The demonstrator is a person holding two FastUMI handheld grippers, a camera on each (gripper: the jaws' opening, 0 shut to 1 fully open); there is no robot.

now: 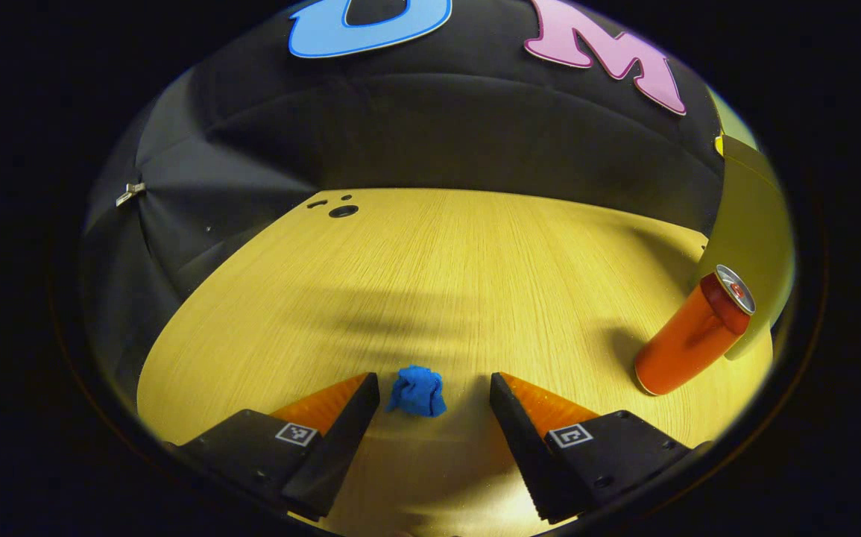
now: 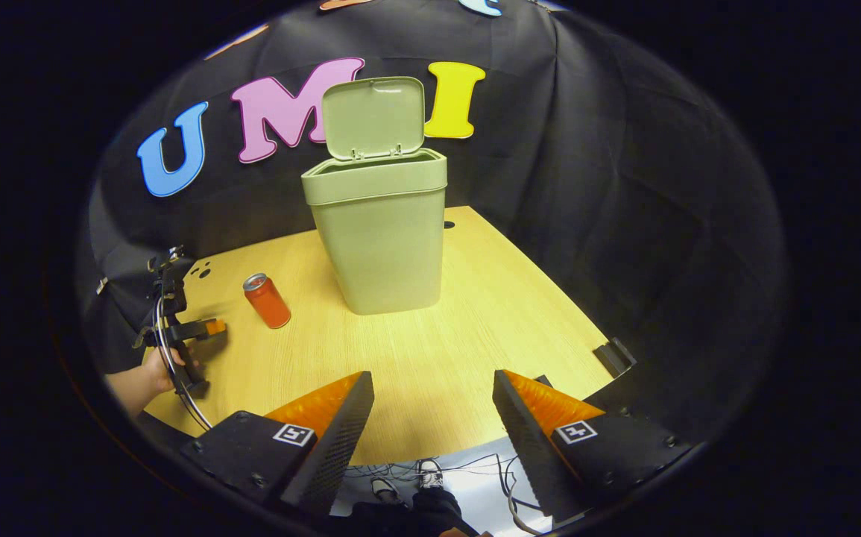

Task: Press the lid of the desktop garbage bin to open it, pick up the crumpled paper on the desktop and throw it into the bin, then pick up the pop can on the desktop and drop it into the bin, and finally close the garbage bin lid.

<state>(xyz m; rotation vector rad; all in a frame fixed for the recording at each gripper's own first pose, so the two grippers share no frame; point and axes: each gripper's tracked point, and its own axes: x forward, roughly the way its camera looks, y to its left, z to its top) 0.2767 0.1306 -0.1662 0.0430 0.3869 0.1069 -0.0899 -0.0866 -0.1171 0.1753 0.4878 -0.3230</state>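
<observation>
The left hand-held gripper (image 1: 434, 403) hung low with its jaws spread wide around the blue crumpled paper (image 1: 417, 391), neither finger touching it, and a squeeze begun off-centre could have flicked so light a wad away across the tabletop (image 1: 445, 283) rather than trapped it. The right hand-held gripper (image 2: 433, 406) waited wide and empty over the near edge, while the garbage bin (image 2: 379, 231) stood toward the far edge with its lid (image 2: 374, 118) already up and the pop can (image 2: 267, 300) upright just beside it, close enough to be knocked over on the carry. The bin's inside was hidden.
</observation>
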